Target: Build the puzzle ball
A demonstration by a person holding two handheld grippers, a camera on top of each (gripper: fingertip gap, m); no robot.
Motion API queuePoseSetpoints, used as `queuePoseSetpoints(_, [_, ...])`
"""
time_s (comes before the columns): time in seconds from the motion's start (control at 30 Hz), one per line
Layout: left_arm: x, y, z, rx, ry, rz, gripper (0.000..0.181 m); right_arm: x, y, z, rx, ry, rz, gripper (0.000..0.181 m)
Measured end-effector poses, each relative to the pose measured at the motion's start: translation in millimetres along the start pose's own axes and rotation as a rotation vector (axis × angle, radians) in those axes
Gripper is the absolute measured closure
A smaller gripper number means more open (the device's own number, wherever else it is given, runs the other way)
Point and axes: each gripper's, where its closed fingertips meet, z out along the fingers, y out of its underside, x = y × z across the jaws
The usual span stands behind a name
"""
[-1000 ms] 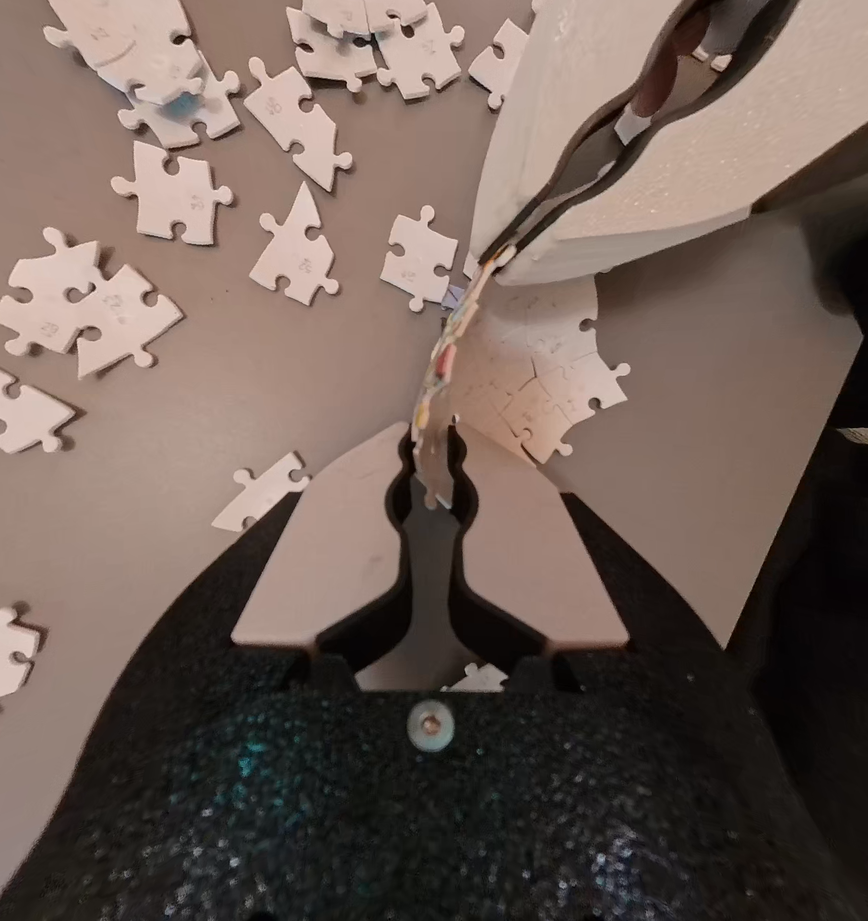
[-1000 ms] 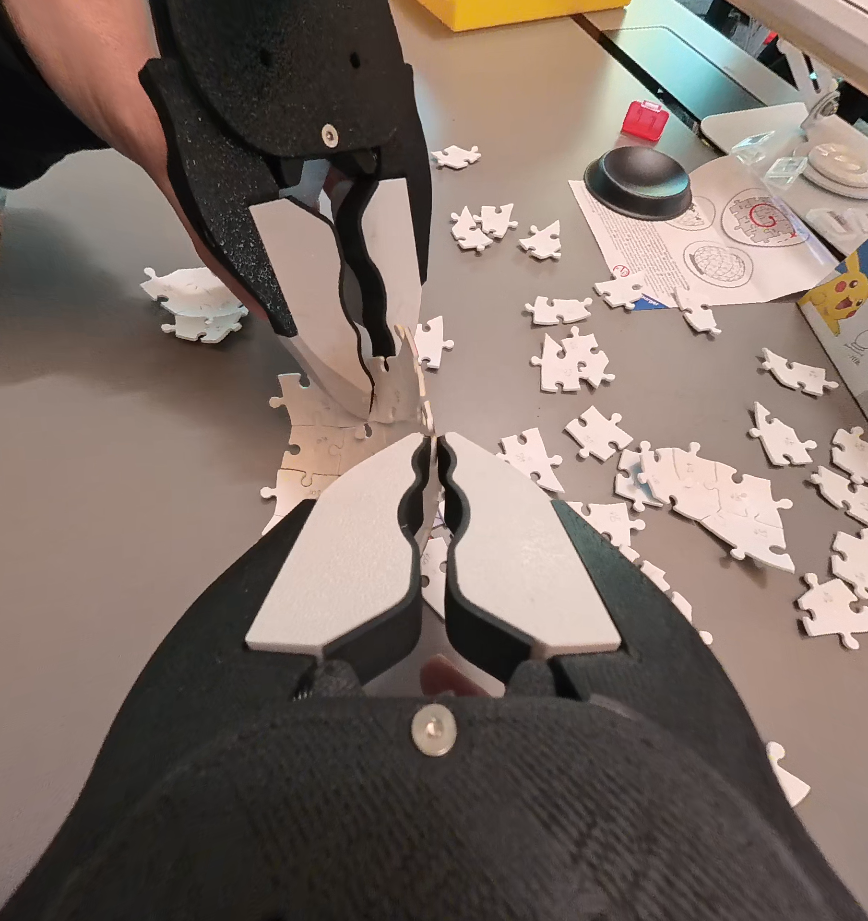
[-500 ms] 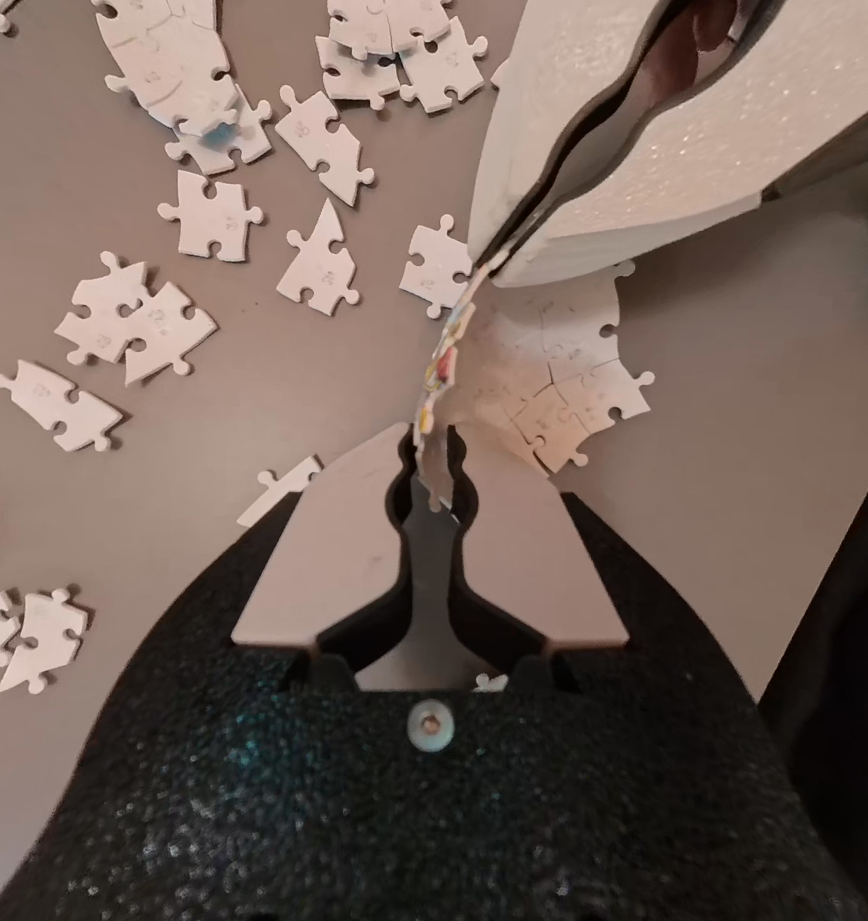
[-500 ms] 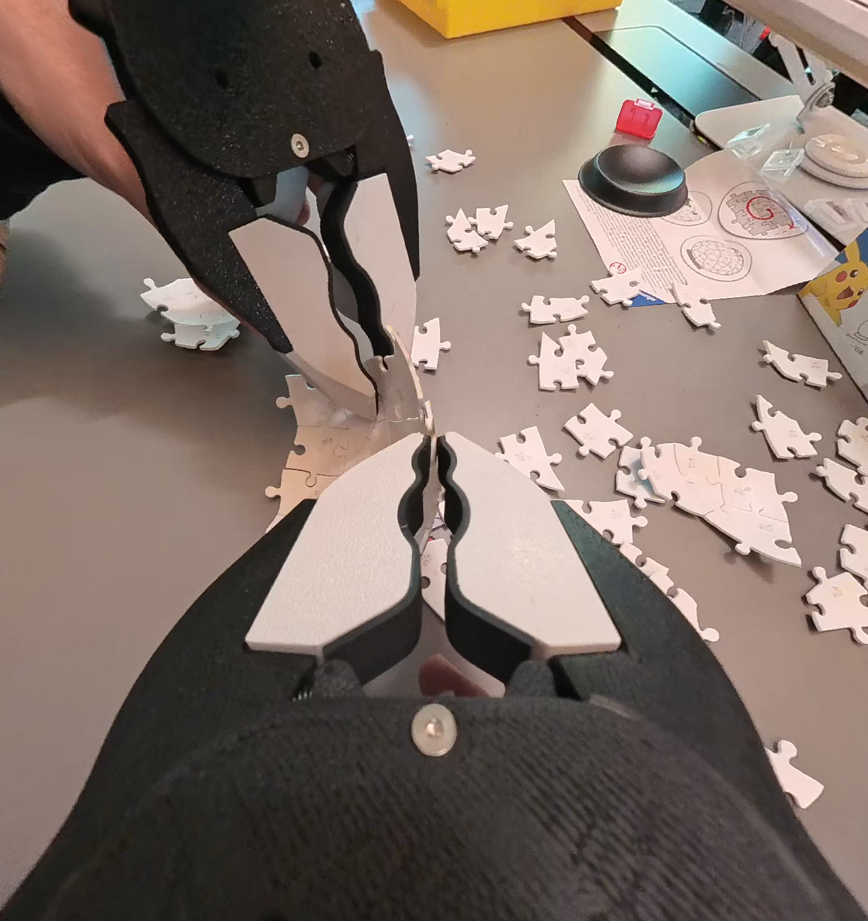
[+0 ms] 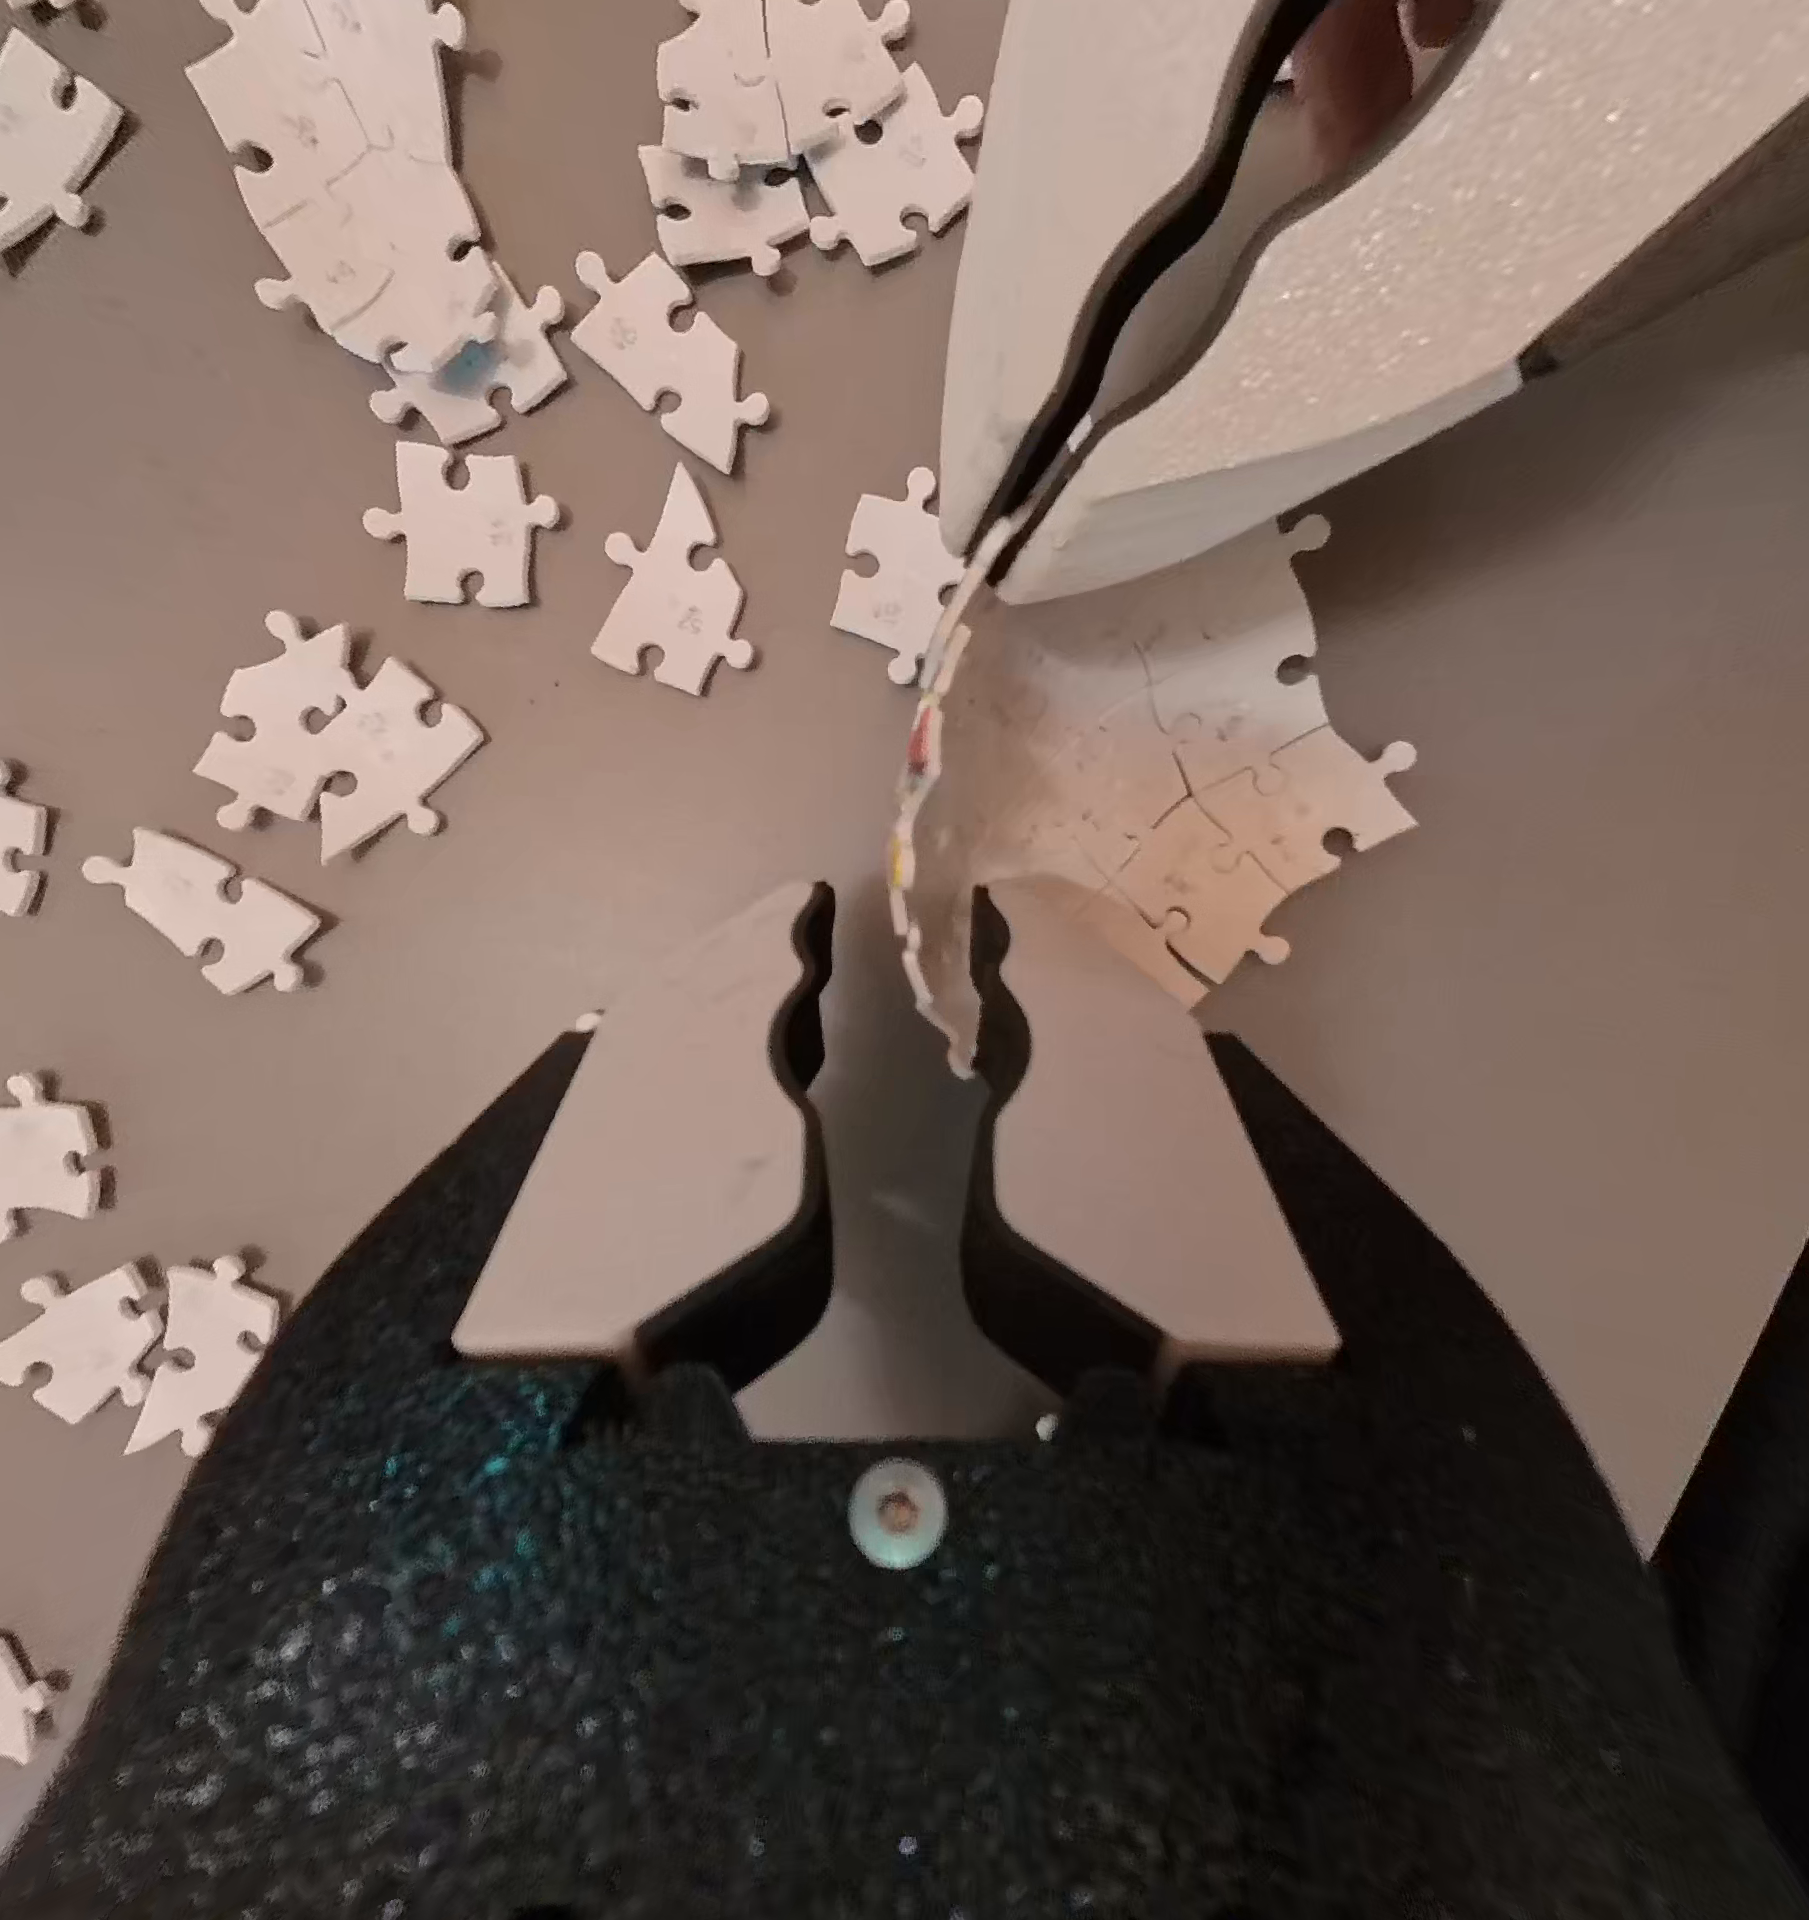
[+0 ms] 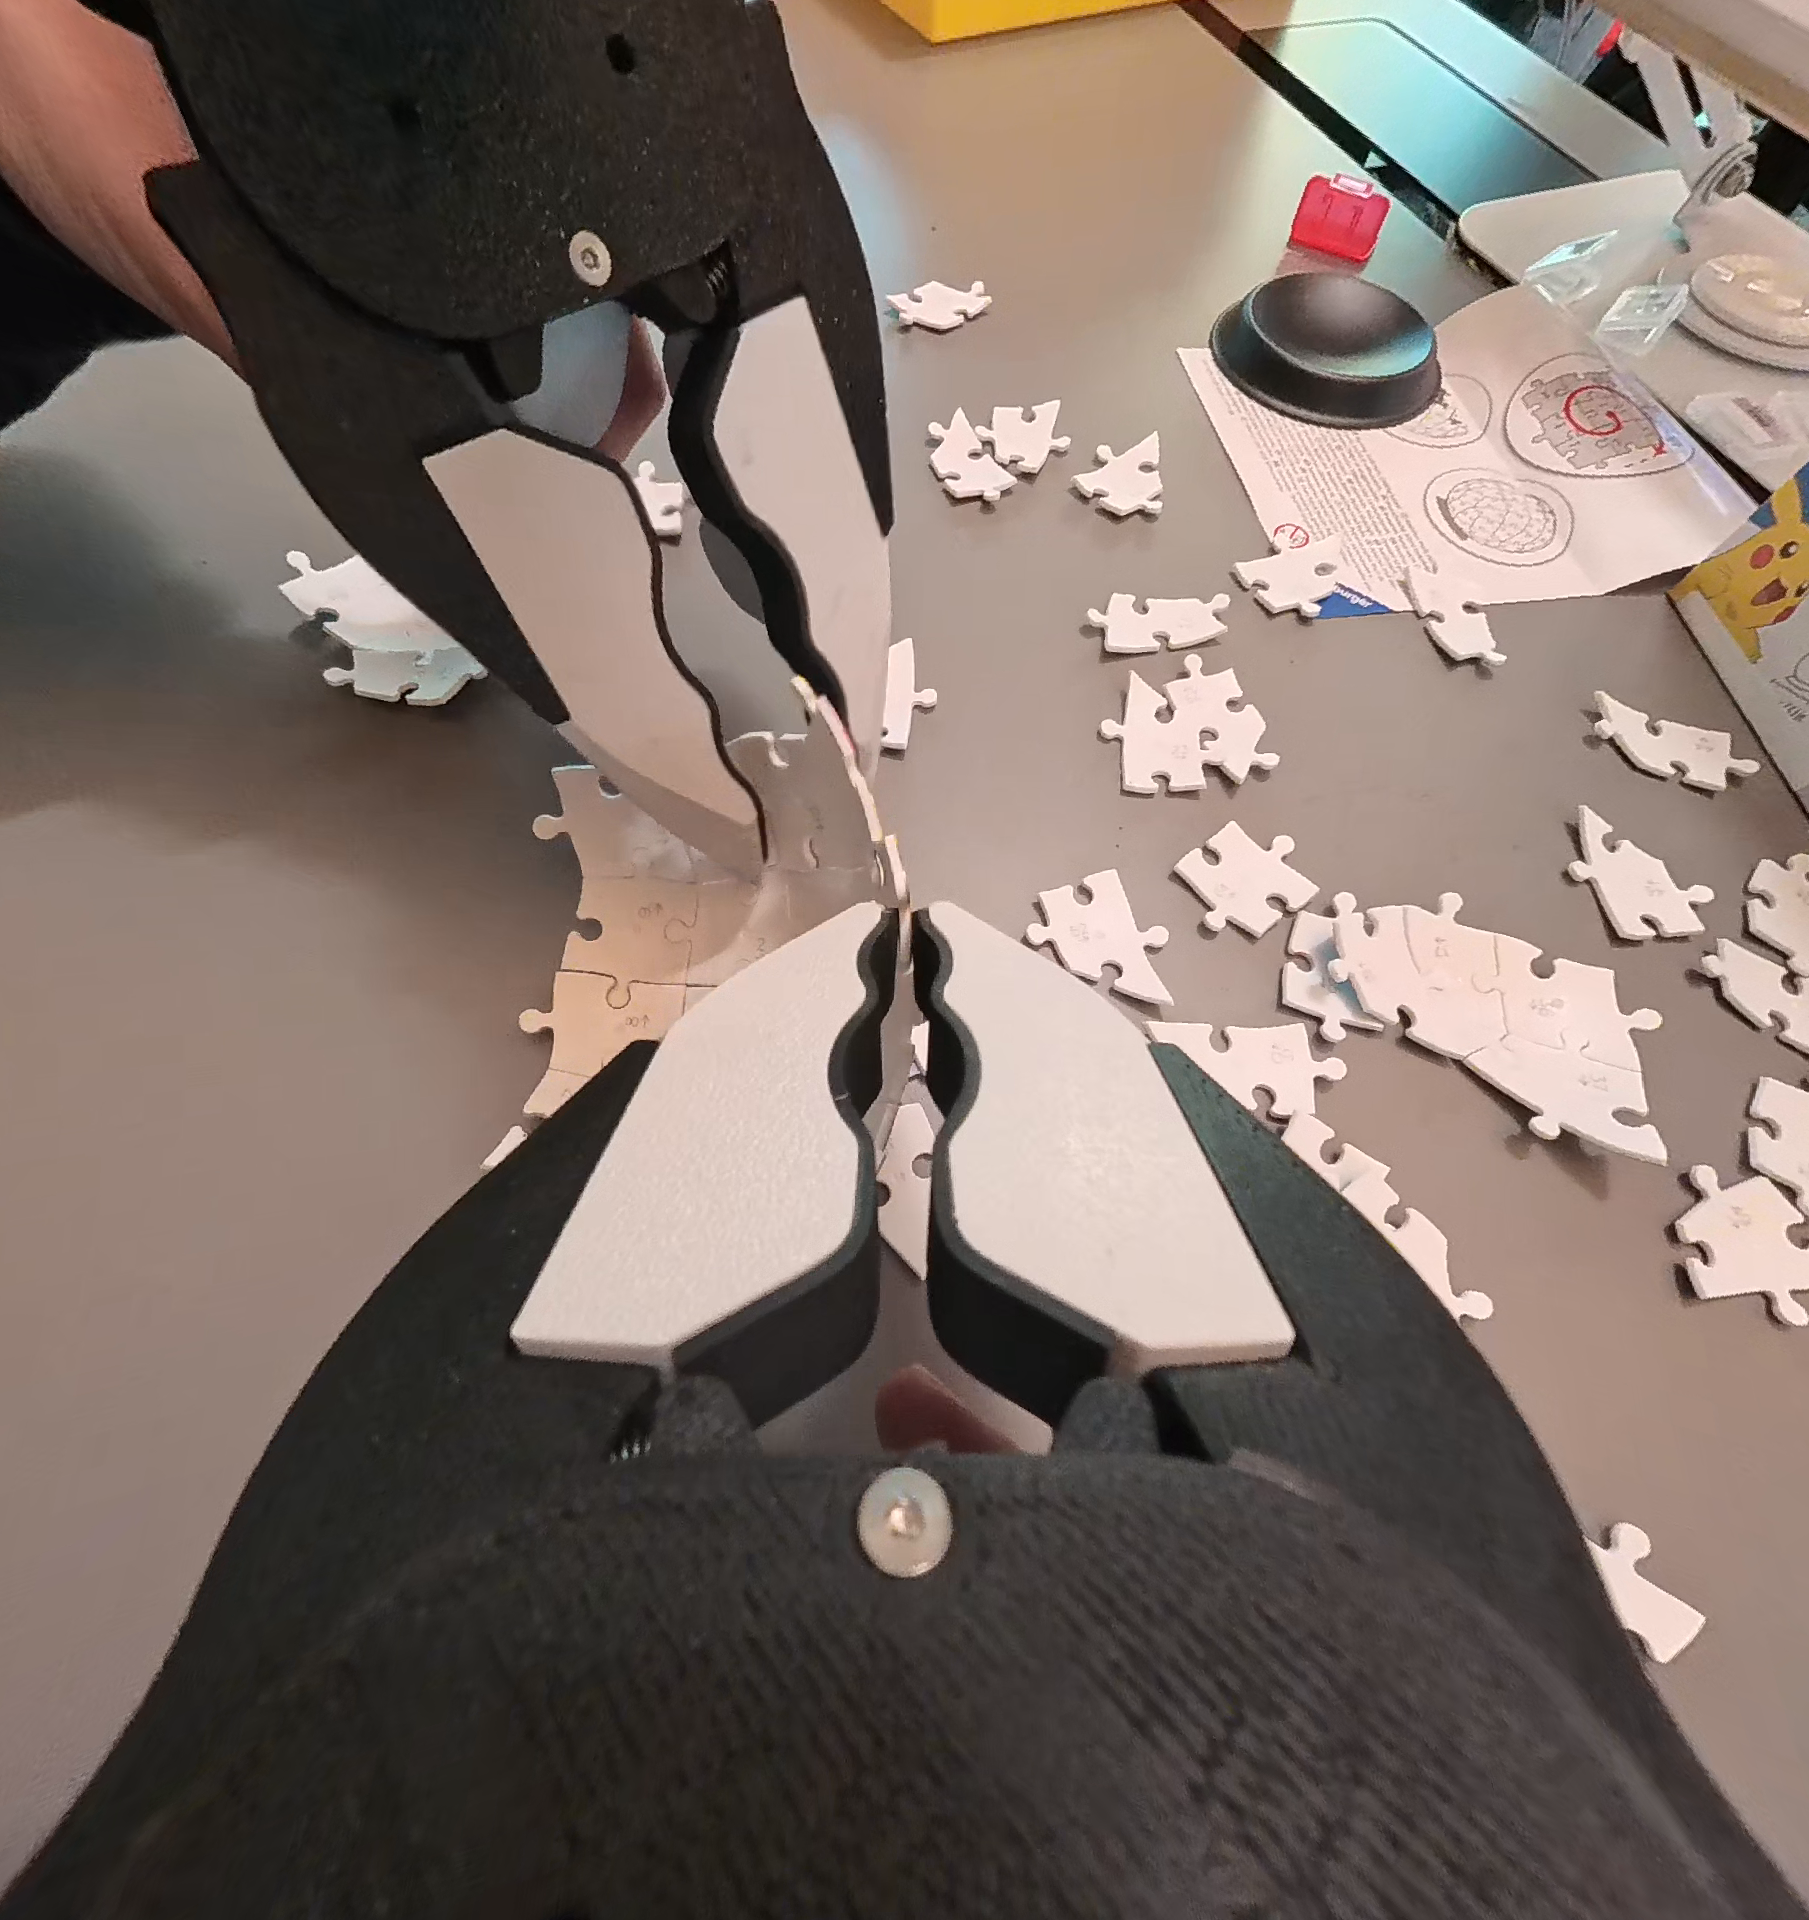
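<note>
A curved assembled puzzle section [image 5: 1170,769] of white-backed pieces rests on the grey table, its coloured edge turned upward. It also shows in the right wrist view [image 6: 630,935]. My right gripper [image 6: 905,920] is shut on one end of that raised edge; in the left wrist view it [image 5: 993,540] comes in from the top right. My left gripper [image 5: 902,904] is open, its jaws standing on either side of the edge's other end, the edge close to the right finger. In the right wrist view the left gripper [image 6: 806,790] points down onto the section.
Loose white pieces [image 5: 671,364] and a joined strip [image 6: 1502,997] are scattered over the table. A black dome stand [image 6: 1326,343], an instruction sheet [image 6: 1502,468], the puzzle box [image 6: 1793,561] and a small red item [image 6: 1336,213] lie at the far right. A person's hand holds each gripper. My hands' fingertips stand some 5 cm from each other.
My left gripper was shut on the section's raised edge and has now opened. My right gripper stays shut on the edge.
</note>
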Motion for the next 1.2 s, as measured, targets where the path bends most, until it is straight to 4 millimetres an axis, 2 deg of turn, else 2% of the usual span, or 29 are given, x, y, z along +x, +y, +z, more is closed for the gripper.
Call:
queuePoseSetpoints(0.27, [-2.0, -6.2, -10.0, 0.035, 0.003, -0.039, 0.154, 0.3, 0.7, -0.4, -0.004, 0.001, -0.002, 0.179])
queuePoseSetpoints(0.53, [2.9, -6.8, 8.1, 0.038, 0.078, -0.058, 0.161, -2.3, -1.4, 0.0, 0.017, -0.016, -0.007, 0.179])
queuePoseSetpoints(0.67, [8.1, -8.3, 8.4, 0.069, 0.156, -0.085, 0.174, -1.9, -1.6, -0.8, 0.035, -0.024, -0.001, 0.179])
queuePoseSetpoints(0.9, [8.4, -12.0, 6.7, 0.118, 0.254, -0.144, 0.177, -3.1, -5.4, -4.1, 0.083, -0.038, -0.013, 0.179])
queuePoseSetpoints(1.2, [10.0, -11.4, 6.5, 0.142, 0.296, -0.181, 0.177, -4.0, -5.3, -4.1, 0.084, -0.037, -0.045, 0.179])
